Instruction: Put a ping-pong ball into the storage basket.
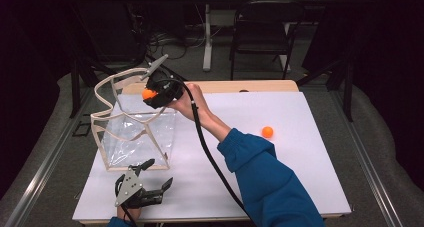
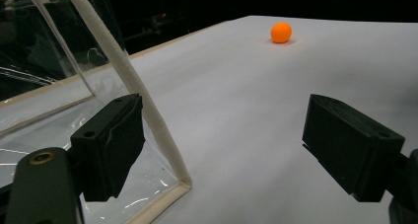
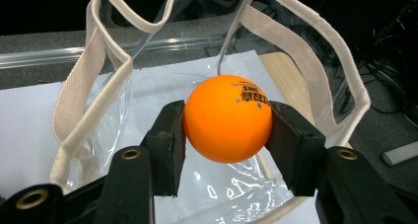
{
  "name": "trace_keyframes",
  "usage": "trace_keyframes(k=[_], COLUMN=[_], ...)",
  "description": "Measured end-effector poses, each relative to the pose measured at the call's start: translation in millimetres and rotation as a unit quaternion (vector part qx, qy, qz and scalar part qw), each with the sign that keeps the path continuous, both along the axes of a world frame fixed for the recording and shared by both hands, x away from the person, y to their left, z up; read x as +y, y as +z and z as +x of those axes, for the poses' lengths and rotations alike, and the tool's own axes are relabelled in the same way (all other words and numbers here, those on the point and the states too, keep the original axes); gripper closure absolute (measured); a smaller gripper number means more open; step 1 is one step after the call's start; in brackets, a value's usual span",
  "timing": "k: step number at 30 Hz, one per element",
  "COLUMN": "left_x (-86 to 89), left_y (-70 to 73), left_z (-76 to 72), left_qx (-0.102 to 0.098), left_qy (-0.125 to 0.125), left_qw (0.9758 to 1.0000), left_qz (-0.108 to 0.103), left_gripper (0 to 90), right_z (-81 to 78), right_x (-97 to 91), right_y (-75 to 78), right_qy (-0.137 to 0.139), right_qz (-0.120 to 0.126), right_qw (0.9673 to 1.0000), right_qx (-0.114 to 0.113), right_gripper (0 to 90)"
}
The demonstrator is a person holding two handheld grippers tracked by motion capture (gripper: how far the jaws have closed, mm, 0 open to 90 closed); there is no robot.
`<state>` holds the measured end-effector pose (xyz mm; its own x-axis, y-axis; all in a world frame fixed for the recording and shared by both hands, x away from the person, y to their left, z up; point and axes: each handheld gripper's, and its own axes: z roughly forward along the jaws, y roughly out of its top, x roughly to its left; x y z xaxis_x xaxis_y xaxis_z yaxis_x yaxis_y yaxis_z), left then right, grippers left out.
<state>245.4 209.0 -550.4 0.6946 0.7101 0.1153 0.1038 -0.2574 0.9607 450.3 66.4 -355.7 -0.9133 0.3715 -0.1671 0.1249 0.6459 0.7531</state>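
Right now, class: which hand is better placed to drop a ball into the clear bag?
Right. Its tongs grip an orange ball above the clear bag; the left tongs sit open beside the bag.

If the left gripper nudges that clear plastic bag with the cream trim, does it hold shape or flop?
The clear plastic tote bag with cream fabric trim probably flexes: its film walls look wrinkled and thin. It stands open unaided, so the trim likely lends some stiffness. It looks light, so a nudge from the open left gripper may slide it across the white table.
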Motion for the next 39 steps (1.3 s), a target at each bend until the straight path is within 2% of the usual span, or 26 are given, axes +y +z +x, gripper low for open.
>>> trace_keyframes(k=[8,21,24,26,39], left_x=[-0.5,-1.1,-0.3,-0.2,-0.6], left_y=[-0.5,-0.3,0.1,0.2,0.2], left_z=[0.3,0.0,-0.1,-0.1,-0.1], left_qx=[0.001,0.001,-0.001,-0.001,0.0], left_qy=[-0.002,-0.001,-0.002,0.0,-0.002], left_qw=[1.0,1.0,1.0,1.0,1.0], left_qz=[0.0,0.0,0.002,0.0,0.0], left_gripper=[16.0,16.0,16.0,16.0,16.0], right_z=[0.1,1.4,1.0,1.7,1.5], right_x=[2.9,4.0,4.9,4.0,5.9], right_y=[-3.4,-8.1,-8.9,-9.4,-12.5], right_qy=[0.0,-0.002,-0.006,-0.008,-0.009], right_qz=[-0.019,-0.032,-0.042,-0.038,-0.056], right_qw=[0.9998,0.9994,0.9991,0.9992,0.9983], right_qx=[0.002,0.013,0.005,0.009,0.009], right_gripper=[50.4,50.2,50.1,50.1,50.1])
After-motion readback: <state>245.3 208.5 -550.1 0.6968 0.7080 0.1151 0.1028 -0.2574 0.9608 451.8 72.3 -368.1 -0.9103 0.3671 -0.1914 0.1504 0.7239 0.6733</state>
